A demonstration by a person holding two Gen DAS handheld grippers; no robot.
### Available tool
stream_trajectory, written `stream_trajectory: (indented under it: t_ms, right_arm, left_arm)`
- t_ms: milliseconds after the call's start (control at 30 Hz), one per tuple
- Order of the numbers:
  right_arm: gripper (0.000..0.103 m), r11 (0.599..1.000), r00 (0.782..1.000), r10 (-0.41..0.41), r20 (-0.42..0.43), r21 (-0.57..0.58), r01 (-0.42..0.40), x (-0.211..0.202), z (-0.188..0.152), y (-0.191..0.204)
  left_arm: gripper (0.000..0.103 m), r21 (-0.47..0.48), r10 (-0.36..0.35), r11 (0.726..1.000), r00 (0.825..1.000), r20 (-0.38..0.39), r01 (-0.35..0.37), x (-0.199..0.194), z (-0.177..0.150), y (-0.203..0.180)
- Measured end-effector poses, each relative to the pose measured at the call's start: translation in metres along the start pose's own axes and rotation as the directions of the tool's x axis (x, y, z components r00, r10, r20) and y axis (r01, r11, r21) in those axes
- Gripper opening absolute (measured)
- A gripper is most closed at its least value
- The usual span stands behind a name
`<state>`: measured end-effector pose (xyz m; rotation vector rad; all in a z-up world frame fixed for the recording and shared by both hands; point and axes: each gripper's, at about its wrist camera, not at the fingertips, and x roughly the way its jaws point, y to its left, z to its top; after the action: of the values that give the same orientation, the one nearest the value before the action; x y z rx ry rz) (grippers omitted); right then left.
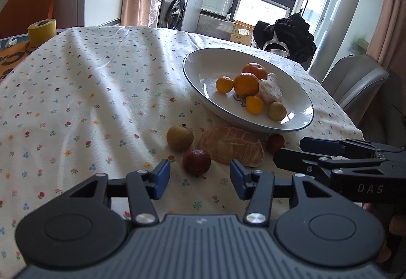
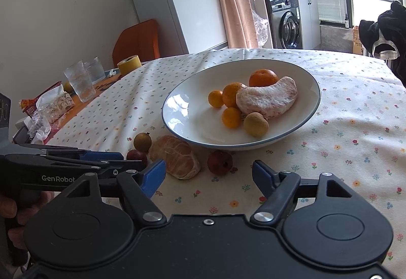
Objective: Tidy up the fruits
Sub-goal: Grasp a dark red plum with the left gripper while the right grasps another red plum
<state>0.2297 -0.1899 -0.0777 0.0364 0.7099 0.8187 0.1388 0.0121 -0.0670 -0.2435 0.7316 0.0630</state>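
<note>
A white plate (image 1: 203, 63) (image 2: 182, 106) holds several oranges (image 1: 245, 83) (image 2: 231, 93), a peeled pomelo piece (image 1: 271, 88) (image 2: 266, 101) and a yellow-green fruit (image 1: 277, 110) (image 2: 255, 124). In front of the plate on the cloth lie a peeled citrus half (image 1: 231, 145) (image 2: 175, 156), a brownish round fruit (image 1: 179, 137) (image 2: 142, 142) and two dark red fruits (image 1: 196, 161) (image 1: 275, 143) (image 2: 219, 162) (image 2: 136, 156). My left gripper (image 1: 200, 177) is open and empty, just short of the nearer red fruit. My right gripper (image 2: 208, 172) is open and empty, facing the other red fruit.
A floral tablecloth (image 1: 88, 101) covers the table. A yellow tape roll (image 1: 41, 31) (image 2: 129, 64), drinking glasses (image 2: 79, 83) and snack wrappers (image 2: 50, 106) sit at the far left. A grey chair (image 1: 355, 81) with dark clothes (image 1: 286, 35) stands at the right.
</note>
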Motion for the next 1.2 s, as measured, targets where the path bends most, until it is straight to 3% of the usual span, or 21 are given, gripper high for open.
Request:
stream_trajectory:
  t_ms: [167, 300, 467, 667, 967, 1100, 1133, 1200]
  right_arm:
    - [0.060, 1.000, 1.000, 0.006, -0.011, 0.011, -0.006, 0.004, -0.001, -0.002]
    - [0.053, 1.000, 1.000, 0.011, -0.022, 0.015, -0.011, 0.009, -0.001, -0.003]
    - [0.016, 1.000, 0.999, 0.005, -0.035, 0.013, -0.005, 0.011, -0.002, -0.004]
    - [0.000, 1.000, 1.000, 0.004, -0.025, 0.007, -0.003, 0.006, -0.004, -0.003]
    - [0.002, 1.000, 1.000, -0.010, -0.025, 0.007, 0.011, 0.000, -0.002, -0.001]
    - [0.019, 1.000, 0.999, -0.028, -0.031, 0.004, 0.028, 0.004, -0.001, 0.000]
    - [0.027, 1.000, 0.999, -0.027, -0.030, 0.007, 0.027, 0.005, -0.001, 0.000]
    - [0.032, 1.000, 0.999, -0.028, -0.028, 0.002, 0.028, 0.009, 0.001, 0.000]
  left_arm:
    - [0.040, 0.004, 0.003, 1.000, 1.000, -0.001, -0.003, 0.004, -0.002, -0.001]
    - [0.025, -0.011, 0.002, 1.000, 1.000, 0.002, -0.001, 0.003, -0.001, 0.002]
    - [0.022, -0.022, -0.008, 1.000, 1.000, 0.018, 0.009, -0.001, -0.002, 0.004]
    - [0.022, -0.026, -0.011, 1.000, 0.999, 0.037, 0.012, -0.009, 0.000, 0.005]
    - [0.022, -0.018, -0.015, 1.000, 0.998, 0.061, 0.016, -0.018, 0.002, 0.000]
    - [0.022, -0.019, -0.011, 1.000, 0.998, 0.063, 0.012, -0.019, 0.001, 0.001]
    - [0.022, -0.020, -0.008, 1.000, 0.998, 0.064, 0.010, -0.019, 0.001, 0.001]
    - [0.022, -0.026, -0.003, 1.000, 0.998, 0.063, 0.005, -0.020, 0.001, 0.003]
